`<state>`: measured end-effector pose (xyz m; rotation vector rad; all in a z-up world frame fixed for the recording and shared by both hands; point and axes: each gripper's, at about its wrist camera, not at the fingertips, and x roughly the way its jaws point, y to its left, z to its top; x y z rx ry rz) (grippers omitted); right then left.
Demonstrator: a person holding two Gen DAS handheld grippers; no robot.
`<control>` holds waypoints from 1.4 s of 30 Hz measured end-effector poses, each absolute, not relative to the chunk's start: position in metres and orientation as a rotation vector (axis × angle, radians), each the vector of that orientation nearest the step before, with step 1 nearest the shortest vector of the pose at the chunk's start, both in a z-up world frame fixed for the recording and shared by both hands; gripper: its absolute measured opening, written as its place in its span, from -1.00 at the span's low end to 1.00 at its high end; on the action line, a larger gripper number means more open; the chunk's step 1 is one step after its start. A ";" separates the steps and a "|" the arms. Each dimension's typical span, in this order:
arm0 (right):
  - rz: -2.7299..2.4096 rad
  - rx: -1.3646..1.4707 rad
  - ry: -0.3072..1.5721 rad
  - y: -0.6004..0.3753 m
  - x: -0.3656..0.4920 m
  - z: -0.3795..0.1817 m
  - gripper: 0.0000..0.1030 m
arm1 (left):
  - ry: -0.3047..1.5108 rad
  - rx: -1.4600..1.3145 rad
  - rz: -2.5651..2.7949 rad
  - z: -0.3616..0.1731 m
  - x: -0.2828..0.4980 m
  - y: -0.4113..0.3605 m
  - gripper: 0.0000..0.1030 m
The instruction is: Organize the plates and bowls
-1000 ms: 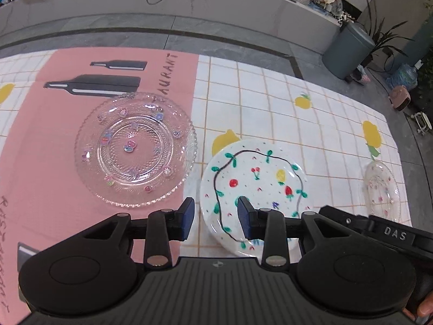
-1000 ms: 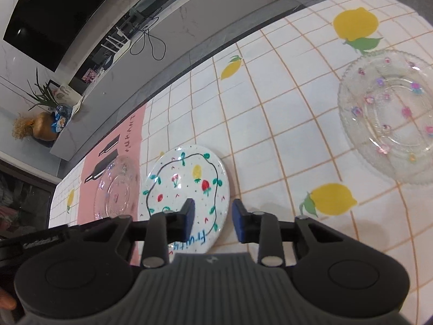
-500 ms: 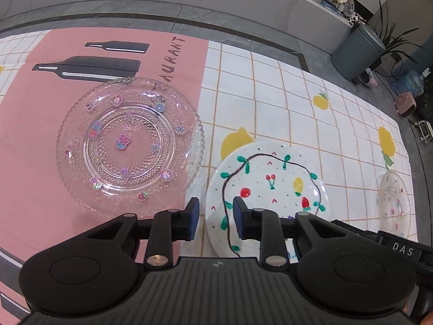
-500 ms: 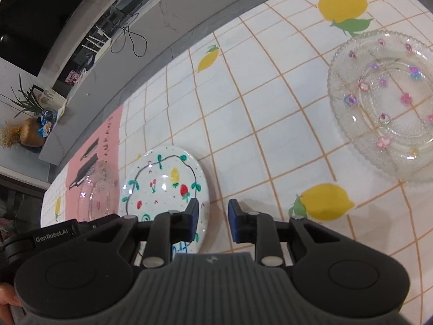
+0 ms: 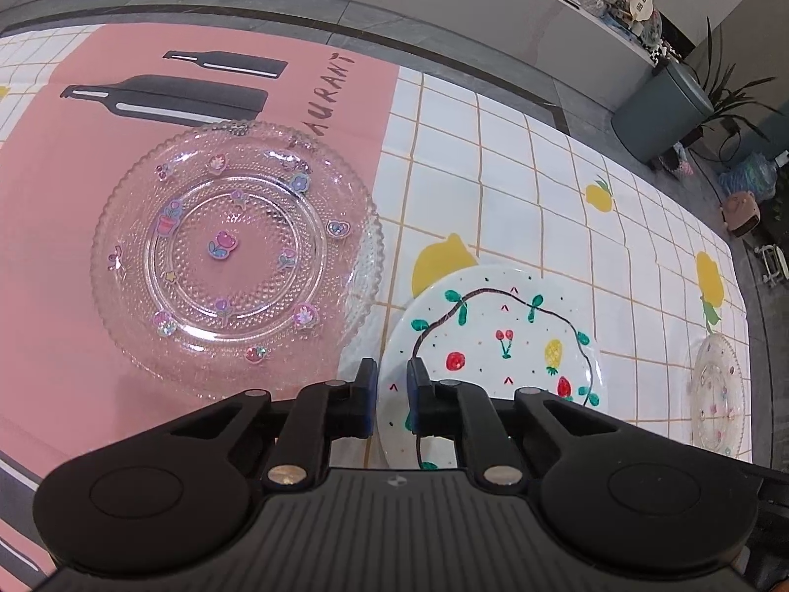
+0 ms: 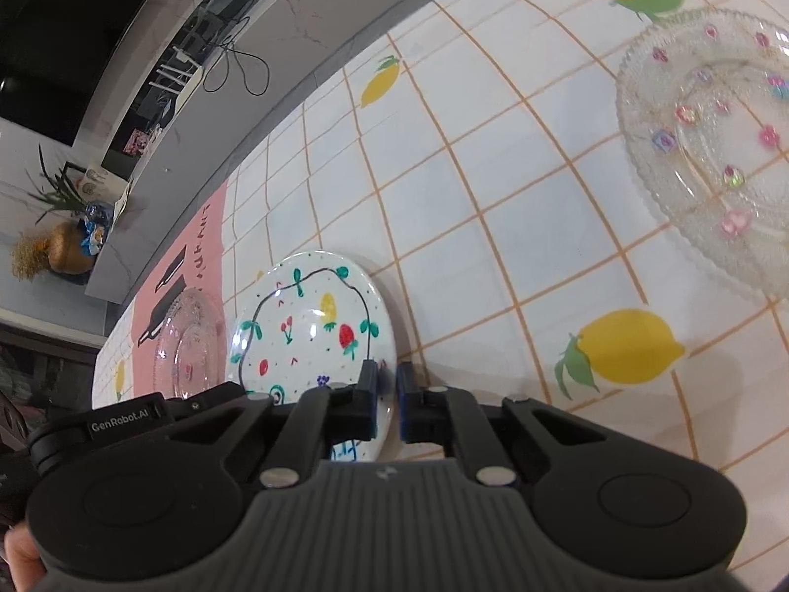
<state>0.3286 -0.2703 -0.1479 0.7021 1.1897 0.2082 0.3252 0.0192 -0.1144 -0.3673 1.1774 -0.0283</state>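
A white plate (image 5: 498, 340) painted with fruit and a vine ring lies on the checked tablecloth. My left gripper (image 5: 393, 394) has the plate's left rim between its jaws, which are closing on it. From the opposite side, my right gripper (image 6: 388, 394) is closing tight on the same white plate (image 6: 305, 330) at its near right rim. A large clear glass plate (image 5: 232, 256) with flower stickers rests on the pink part of the cloth, just left of the white plate. A second clear glass plate (image 6: 715, 148) sits apart on the right.
The table's far edge runs along a grey floor and a pale counter. A grey bin (image 5: 661, 113) and a potted plant stand beyond the far right corner. Lemon prints (image 6: 631, 345) mark the cloth between the white plate and the right glass plate.
Both grippers have sunk toward the white plate and their jaws have narrowed from well apart to close around its opposite rims. The plates have not moved.
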 end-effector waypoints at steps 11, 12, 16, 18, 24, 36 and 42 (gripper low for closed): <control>0.132 0.615 1.282 -0.265 0.313 -0.135 -0.86 | 1.288 -0.327 -0.055 -0.110 0.294 0.009 -0.74; 0.130 0.605 1.286 -0.264 0.311 -0.134 -0.86 | 1.297 -0.326 -0.054 -0.110 0.293 0.009 -0.75; 0.141 0.601 1.288 -0.264 0.309 -0.135 -0.77 | 1.278 -0.341 -0.033 -0.106 0.289 0.014 -0.72; 0.150 0.595 1.278 -0.266 0.310 -0.133 -0.60 | 1.232 -0.319 -0.036 -0.101 0.288 0.014 -0.72; 0.160 0.616 1.264 -0.273 0.316 -0.132 -0.49 | 1.226 -0.335 -0.036 -0.106 0.296 0.017 -0.72; 0.172 0.702 1.284 -0.279 0.318 -0.142 -0.82 | 1.239 -0.338 -0.092 -0.116 0.297 0.010 -0.62; 0.175 0.727 1.283 -0.282 0.317 -0.145 -0.84 | 1.248 -0.361 -0.069 -0.115 0.298 0.011 -0.65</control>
